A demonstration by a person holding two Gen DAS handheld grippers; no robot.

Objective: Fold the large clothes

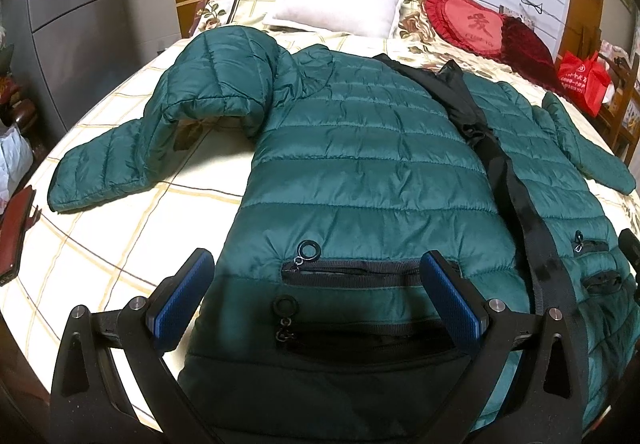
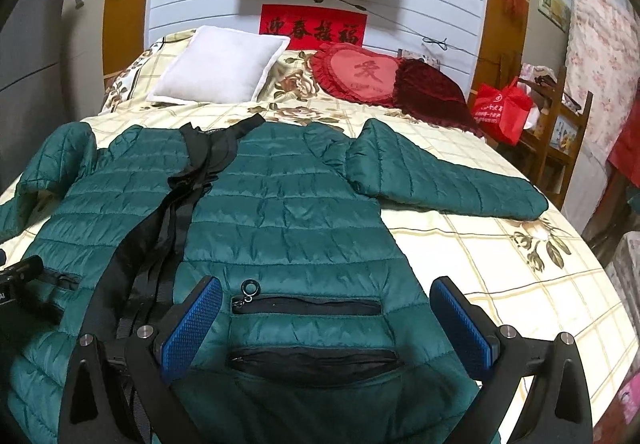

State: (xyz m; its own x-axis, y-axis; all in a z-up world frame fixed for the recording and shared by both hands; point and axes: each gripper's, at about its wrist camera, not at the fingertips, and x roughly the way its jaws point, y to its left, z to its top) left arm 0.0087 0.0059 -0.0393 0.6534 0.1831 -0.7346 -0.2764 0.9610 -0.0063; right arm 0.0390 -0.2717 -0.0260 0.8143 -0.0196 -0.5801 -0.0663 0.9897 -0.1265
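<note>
The left gripper (image 1: 320, 296) is held with its blue-padded fingers (image 1: 450, 294) spread wide and nothing between them, poised above the lower left front panel of the green puffer jacket (image 1: 360, 164); the right gripper (image 2: 326, 324) is likewise spread and empty, above the lower right panel. Framed between each pair of fingers are two zipped pockets (image 1: 352, 274), with ring-shaped zipper pulls (image 1: 309, 250) lying loose on the fabric. The jacket is spread front-up on the checked bedspread (image 1: 120, 244), its black placket (image 1: 532, 228) running up the middle, its hem nearest the grippers. The left sleeve (image 1: 132, 160) is bent and humped near the shoulder; the right sleeve (image 2: 444, 180) lies out flat. The fold is judged not yet begun. For a clean result, the sleeves would best be brought inward across the chest first, each gripped near the cuff. The slippery padded shell should be pinched deeply, through a full quilted channel, not at the zipper pulls. The humped left sleeve should be flattened before it is crossed over. A white cushion (image 2: 220, 64) and a red heart cushion (image 2: 360, 72) lie well apart at the head of the bed.
</note>
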